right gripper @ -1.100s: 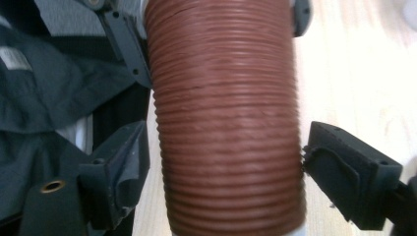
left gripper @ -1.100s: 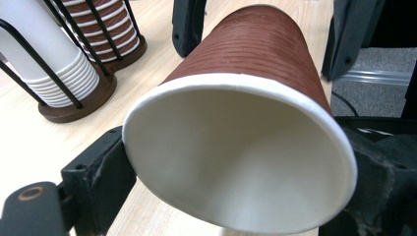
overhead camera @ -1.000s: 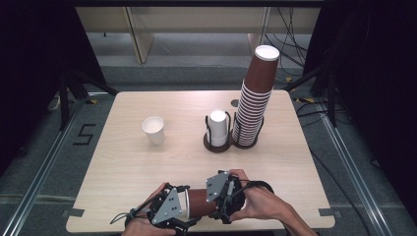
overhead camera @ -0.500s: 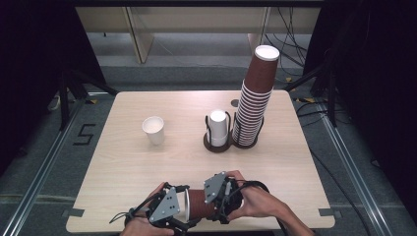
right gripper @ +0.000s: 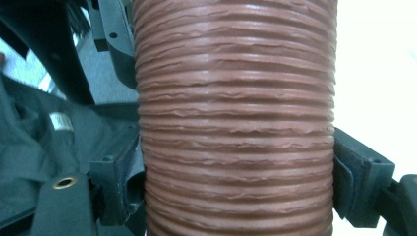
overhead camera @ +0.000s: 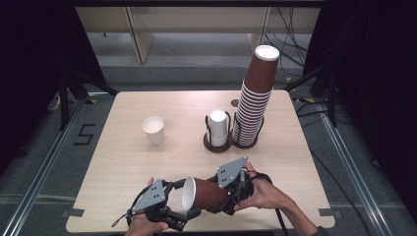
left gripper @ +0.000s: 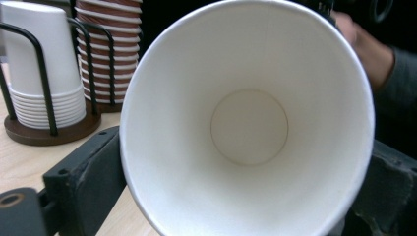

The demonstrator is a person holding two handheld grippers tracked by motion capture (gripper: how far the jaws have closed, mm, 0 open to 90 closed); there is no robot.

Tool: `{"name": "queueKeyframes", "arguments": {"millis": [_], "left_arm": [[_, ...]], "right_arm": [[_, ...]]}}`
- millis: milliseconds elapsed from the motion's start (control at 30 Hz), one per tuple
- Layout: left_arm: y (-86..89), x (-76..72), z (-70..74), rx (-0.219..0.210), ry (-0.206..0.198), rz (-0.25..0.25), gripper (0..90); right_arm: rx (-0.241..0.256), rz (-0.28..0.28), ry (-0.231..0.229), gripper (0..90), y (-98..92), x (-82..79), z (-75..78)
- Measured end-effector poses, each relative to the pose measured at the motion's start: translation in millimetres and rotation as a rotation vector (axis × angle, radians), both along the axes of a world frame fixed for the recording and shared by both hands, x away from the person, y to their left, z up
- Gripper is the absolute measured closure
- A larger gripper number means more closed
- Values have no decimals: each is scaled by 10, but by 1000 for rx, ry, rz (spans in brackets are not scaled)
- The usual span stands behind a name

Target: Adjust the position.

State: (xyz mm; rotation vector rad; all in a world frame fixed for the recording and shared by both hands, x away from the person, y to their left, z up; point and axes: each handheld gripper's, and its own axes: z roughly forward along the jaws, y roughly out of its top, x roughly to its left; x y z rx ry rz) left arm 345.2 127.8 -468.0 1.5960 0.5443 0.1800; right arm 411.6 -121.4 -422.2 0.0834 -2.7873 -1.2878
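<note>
Brown cup (overhead camera: 206,195) held on its side low over the near edge of the surface (overhead camera: 123,162), about midway along it, white mouth turned toward the left. Right gripper (overhead camera: 231,194) clenched on that cup: in the right gripper view, ribbed brown wall (right gripper: 236,123) pressed between both jaws, one on each flank. Left gripper (overhead camera: 179,201) at the rim end of the same cup; in the left gripper view, white inside (left gripper: 248,123) wide open to the camera, round bottom plainly seen, a jaw standing close on either side of the rim. Hard to tell from these angles whether the left jaws truly press the rim or only bracket it. Hands close together behind the two grippers, right hand (overhead camera: 263,194) wrapped around its handle, left hand (overhead camera: 145,226) partly cut off by the bottom of the high view.

Farther back, right of centre, black wire holder (overhead camera: 217,140) on a round brown base, a short stack of white cups (overhead camera: 218,125) upside down in it. Just beside it to the right, touching or nearly so, a tall stack of brown cups (overhead camera: 253,103), leaning slightly right, topmost rim well above the far edge. Left of centre, lone white cup (overhead camera: 153,129) upright, well apart from the holder.
</note>
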Motion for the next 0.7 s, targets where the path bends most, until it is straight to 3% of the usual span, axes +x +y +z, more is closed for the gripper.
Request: {"name": "queueKeyframes", "arguments": {"millis": [233, 400, 700], "left_arm": [[0, 6, 10, -40, 5, 16, 42], [-6, 2, 5, -35, 5, 24, 44], [-11, -5, 21, -10, -15, 20, 102]], "right_arm": [[39, -12, 19, 213, 1, 14, -15], [40, -13, 11, 213, 6, 20, -38], [15, -23, 44, 214, 20, 20, -100]]}}
